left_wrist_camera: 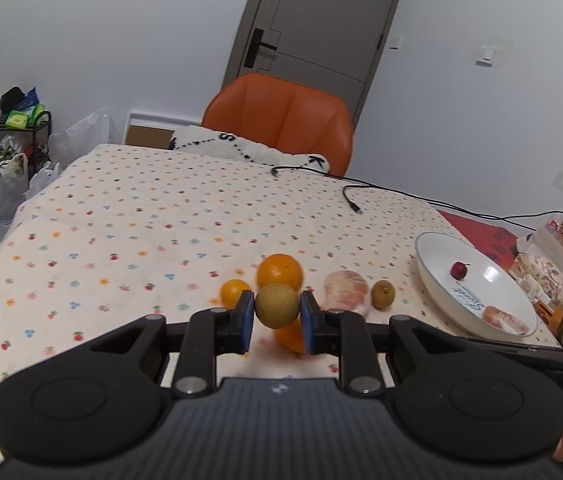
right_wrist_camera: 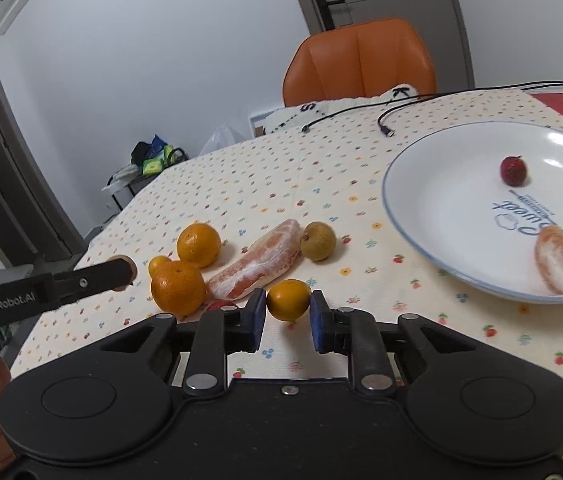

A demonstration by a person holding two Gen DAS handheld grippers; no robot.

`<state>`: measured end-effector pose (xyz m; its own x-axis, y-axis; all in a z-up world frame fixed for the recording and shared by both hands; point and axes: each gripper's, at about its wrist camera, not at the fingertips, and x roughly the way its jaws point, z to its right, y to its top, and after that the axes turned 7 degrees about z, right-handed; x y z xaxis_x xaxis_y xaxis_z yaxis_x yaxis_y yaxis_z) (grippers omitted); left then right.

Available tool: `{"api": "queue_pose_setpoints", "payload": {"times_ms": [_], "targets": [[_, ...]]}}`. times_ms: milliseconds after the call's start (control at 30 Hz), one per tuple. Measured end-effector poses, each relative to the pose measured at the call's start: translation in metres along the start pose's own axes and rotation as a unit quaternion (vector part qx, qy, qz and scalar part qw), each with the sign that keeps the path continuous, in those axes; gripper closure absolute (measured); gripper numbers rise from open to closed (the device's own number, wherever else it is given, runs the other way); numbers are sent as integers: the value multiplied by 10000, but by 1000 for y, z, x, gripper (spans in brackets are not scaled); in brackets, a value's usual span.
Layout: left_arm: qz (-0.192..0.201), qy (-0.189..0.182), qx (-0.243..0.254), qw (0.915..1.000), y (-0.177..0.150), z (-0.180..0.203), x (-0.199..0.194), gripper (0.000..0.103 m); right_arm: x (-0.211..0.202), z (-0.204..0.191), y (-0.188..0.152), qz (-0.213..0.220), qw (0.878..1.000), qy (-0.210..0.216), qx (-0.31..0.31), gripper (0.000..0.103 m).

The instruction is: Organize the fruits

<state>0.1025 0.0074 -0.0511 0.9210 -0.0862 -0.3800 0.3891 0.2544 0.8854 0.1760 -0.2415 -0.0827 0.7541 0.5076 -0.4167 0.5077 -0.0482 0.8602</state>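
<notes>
At frame centre in the left view, our left tool [left_wrist_camera: 276, 311] grips a brown pear [left_wrist_camera: 276, 305] above the worktop [left_wrist_camera: 121, 216]. Our right tool [right_wrist_camera: 288, 315] stands half-open around a small orange [right_wrist_camera: 288, 299], left of the plate [right_wrist_camera: 441, 184].

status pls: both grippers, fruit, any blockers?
Left gripper shut on brown pear, lifted. Right gripper open around small orange. Plate path clear.

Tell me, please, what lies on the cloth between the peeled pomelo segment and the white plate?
A small brownish pear, touching the pomelo segment; then bare tablecloth up to the plate, as the right wrist view shows.
</notes>
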Motion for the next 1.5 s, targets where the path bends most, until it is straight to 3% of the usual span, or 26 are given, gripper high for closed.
{"api": "queue_pose_setpoints", "payload": {"times_ms": [467, 1033, 1500], "targets": [[21, -268, 146, 9995, 0, 27, 4, 80, -31, 12, 9, 370, 9992, -130, 116, 81], [-172, -178, 219, 9995, -12, 35, 14, 80, -28, 31, -5, 191, 9988, -193, 399, 81], [-86, -29, 380, 9992, -11, 43, 19, 80, -25, 46, -10, 110, 9978, -208, 616, 81]]}}
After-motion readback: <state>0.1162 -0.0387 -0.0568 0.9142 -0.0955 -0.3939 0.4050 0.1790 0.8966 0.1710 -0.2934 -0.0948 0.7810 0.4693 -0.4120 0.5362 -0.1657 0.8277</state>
